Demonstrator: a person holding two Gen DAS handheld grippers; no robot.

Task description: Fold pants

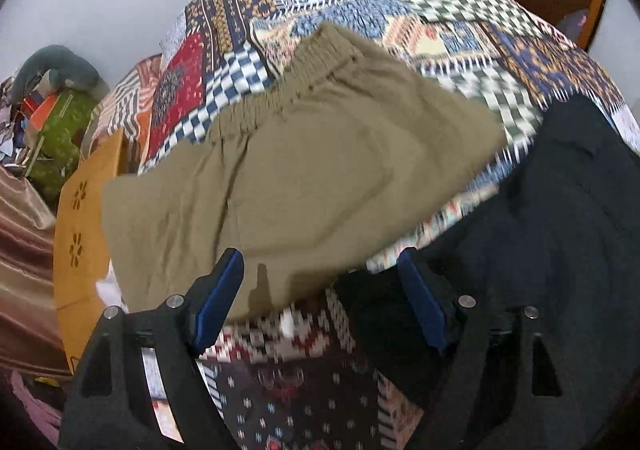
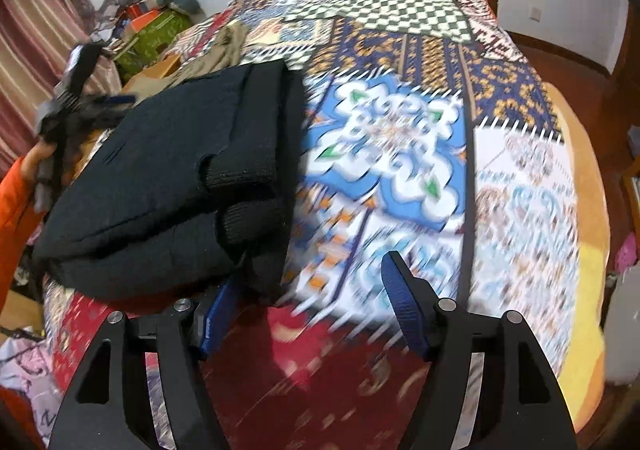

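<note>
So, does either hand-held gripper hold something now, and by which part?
No, nothing is held. The left hand-held gripper stands open over the edge of the khaki pants. The right hand-held gripper is open beside the folded black pants.

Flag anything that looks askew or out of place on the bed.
The khaki pants lie folded but skewed across the patterned bedspread, one corner overhanging its left edge. The black pants sit folded, with nothing odd.
</note>
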